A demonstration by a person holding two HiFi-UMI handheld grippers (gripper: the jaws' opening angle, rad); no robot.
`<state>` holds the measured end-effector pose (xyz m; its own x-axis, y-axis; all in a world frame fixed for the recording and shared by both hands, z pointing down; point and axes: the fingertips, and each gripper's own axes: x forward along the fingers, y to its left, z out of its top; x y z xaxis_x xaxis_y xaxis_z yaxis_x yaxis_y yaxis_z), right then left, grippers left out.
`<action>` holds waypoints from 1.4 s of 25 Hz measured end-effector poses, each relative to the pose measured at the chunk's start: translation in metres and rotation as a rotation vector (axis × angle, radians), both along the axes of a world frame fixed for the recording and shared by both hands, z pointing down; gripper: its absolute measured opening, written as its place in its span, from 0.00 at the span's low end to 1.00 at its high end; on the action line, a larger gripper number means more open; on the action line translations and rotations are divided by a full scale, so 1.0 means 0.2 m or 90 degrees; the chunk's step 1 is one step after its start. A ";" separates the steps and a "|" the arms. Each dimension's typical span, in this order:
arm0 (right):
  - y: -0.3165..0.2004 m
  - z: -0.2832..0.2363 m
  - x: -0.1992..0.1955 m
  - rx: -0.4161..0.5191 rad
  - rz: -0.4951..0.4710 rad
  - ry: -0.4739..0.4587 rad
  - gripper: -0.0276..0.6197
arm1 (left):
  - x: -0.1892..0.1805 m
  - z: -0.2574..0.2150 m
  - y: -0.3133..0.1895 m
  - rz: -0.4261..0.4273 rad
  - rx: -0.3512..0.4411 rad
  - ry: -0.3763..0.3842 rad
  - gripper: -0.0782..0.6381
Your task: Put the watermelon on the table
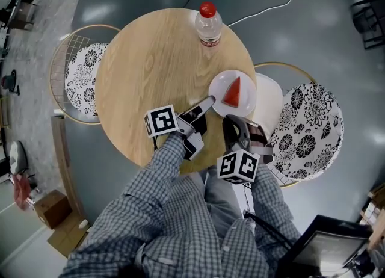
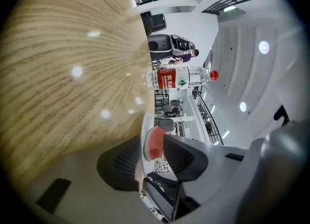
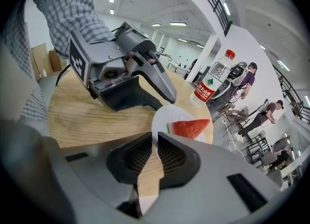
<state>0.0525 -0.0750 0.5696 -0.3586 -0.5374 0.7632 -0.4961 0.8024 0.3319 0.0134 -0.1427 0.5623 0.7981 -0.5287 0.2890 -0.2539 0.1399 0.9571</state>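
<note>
A red watermelon wedge (image 1: 233, 92) lies on a white plate (image 1: 218, 84) at the right side of the round wooden table (image 1: 150, 66). My left gripper (image 1: 207, 102) lies low over the table with its tips at the plate's left rim. In the left gripper view its jaws (image 2: 152, 157) stand open, with the plate's rim (image 2: 144, 131) and the wedge (image 2: 154, 143) showing in the gap. My right gripper (image 1: 231, 121) hangs at the table's near edge just short of the plate. Its jaws (image 3: 156, 152) are shut with nothing between them; the wedge (image 3: 191, 127) lies just beyond.
A clear water bottle with a red cap (image 1: 208, 25) stands at the table's far edge. Wire chairs with floral cushions (image 1: 84, 75) (image 1: 307, 129) flank the table, and a white seat (image 1: 269, 99) sits under its right side. Cables (image 1: 264, 9) run across the grey floor.
</note>
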 end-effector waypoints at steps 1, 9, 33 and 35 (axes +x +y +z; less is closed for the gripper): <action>0.00 0.01 0.00 -0.004 0.002 -0.002 0.11 | -0.02 -0.01 0.01 -0.007 0.002 0.005 0.30; -0.03 0.04 -0.02 -0.027 0.044 -0.040 0.06 | -0.14 -0.05 0.09 -0.030 0.011 0.018 0.30; -0.06 -0.34 0.19 -0.103 0.409 -0.464 0.06 | -0.13 -0.35 0.22 0.040 0.175 -0.037 0.12; -0.03 -0.41 0.19 -0.097 0.415 -0.492 0.05 | -0.11 -0.42 0.24 0.051 0.192 -0.031 0.12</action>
